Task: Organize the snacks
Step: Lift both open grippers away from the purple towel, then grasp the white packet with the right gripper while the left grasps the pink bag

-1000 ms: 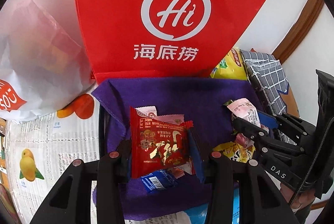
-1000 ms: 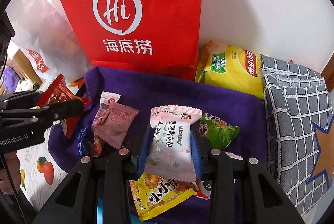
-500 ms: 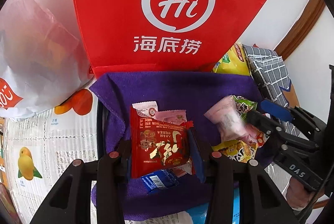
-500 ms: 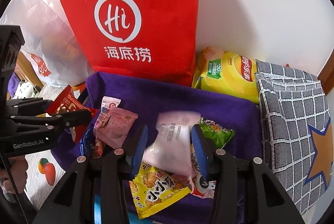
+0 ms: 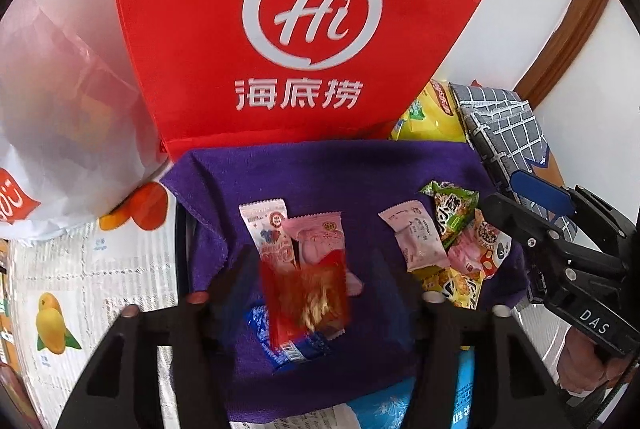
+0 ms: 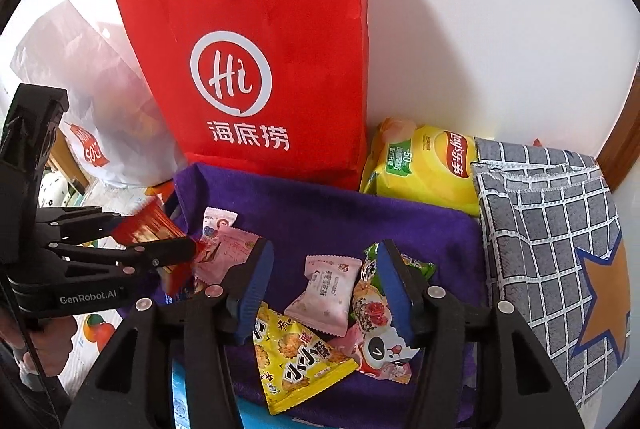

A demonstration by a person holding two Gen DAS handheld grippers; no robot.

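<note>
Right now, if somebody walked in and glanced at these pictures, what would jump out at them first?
The tall red paper bag with the white Hi logo stands against the wall and dominates both views. In front of it, small snack packets lie in two clusters on a purple cloth. A blurred red snack packet sits between the opening fingers of the left gripper, and a yellow Lay's chip bag rests to the red bag's right.

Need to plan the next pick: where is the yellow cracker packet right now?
In the right wrist view the yellow cracker packet lies low on the purple cloth, below the pale pink packet and left of the panda packet.
</note>
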